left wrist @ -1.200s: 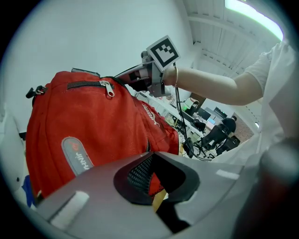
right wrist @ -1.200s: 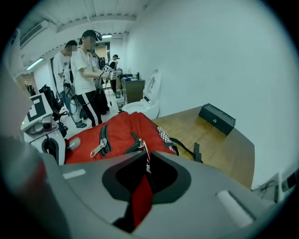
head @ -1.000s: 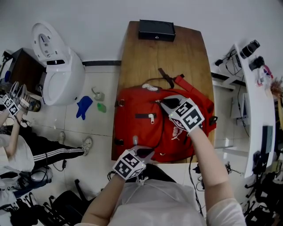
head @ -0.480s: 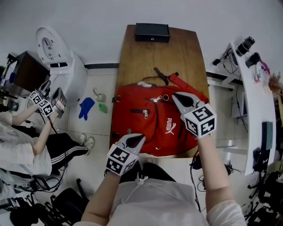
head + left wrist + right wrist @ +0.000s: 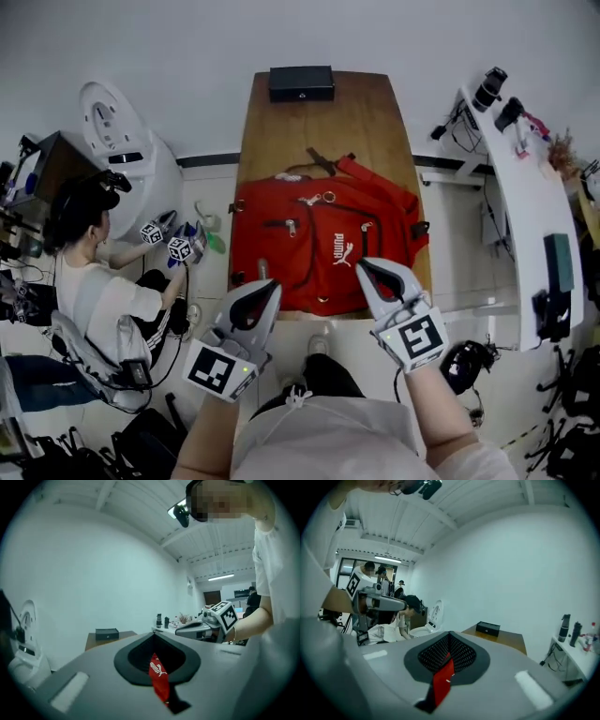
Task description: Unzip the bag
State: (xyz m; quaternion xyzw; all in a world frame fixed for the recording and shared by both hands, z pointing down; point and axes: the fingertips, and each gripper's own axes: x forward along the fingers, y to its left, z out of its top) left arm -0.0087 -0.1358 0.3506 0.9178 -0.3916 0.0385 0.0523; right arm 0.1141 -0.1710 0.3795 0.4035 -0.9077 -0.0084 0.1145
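White wall [image 5: 141, 37], wooden table [image 5: 323, 127] bearing red bag [image 5: 319, 253], left gripper [image 5: 267, 284] closed, right gripper [image 5: 367, 267] just closed, both empty

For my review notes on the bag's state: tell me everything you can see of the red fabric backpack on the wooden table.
The red fabric backpack lies flat, front up, on the brown wooden table, reaching its near edge. It bears a white logo, a short front-pocket zip with a silver pull, a long dark curved zip line, black buckles at its sides and straps at the far end. Only the table visibly touches it.
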